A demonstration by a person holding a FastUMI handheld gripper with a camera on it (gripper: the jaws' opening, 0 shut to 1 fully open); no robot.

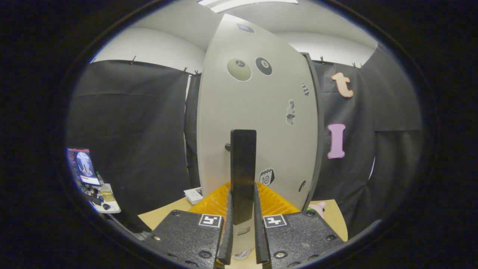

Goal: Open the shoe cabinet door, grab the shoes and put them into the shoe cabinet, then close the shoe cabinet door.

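Observation:
The shoe cabinet door [261, 123] is a tall pale panel with several stickers, standing upright right in front of me. A black vertical bar handle [243, 164] is fixed to it. My gripper [242, 203] is shut on the lower part of this handle, with one finger pressing on each side. On the right, a dark edge [316, 134] runs down alongside the door. A small pink thing [318, 206] peeks out by the door's lower right corner on the table; I cannot tell what it is.
An orange ribbed tray [278, 203] lies on the tan table [164, 216], behind the handle and on both sides of it. A white booklet [193, 195] lies to the left of the tray. Far left stands a desk with a monitor [84, 166].

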